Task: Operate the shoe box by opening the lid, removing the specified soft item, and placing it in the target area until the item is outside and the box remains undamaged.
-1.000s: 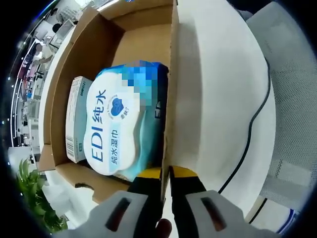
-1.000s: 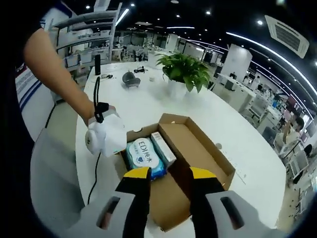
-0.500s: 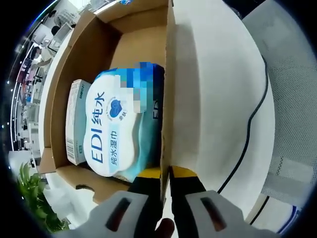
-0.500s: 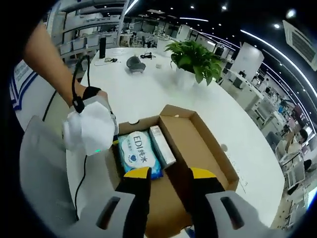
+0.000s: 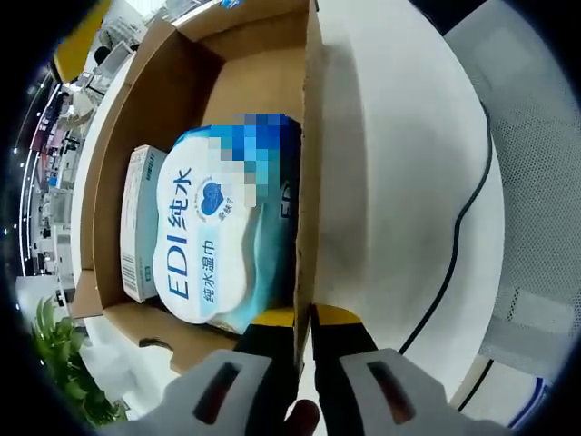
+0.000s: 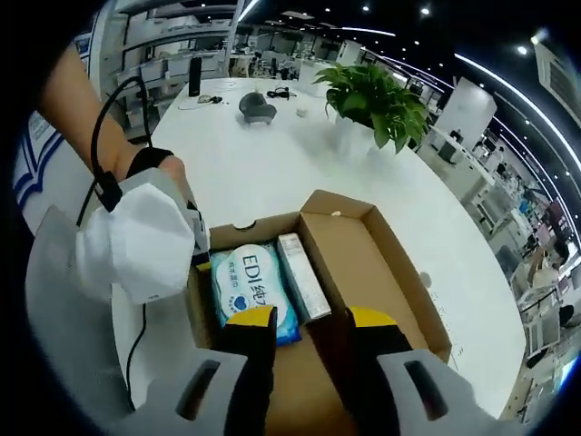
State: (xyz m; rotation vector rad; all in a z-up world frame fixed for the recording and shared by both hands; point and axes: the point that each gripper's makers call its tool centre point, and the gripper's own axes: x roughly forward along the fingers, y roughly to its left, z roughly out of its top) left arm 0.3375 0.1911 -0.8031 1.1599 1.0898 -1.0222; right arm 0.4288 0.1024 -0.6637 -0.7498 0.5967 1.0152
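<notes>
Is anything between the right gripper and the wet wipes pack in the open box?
Nothing visible. The lid is already open, and the wet wipes pack lies uncovered just beyond the right gripper, whose jaws stand apart. A small white carton lies beside the pack, not over it. The left gripper clamps the box's side wall next to the pack.

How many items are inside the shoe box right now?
2. The wet wipes pack lies at the end near the left gripper; a slim white carton lies alongside it. Anything under the pack would be hidden.
</notes>
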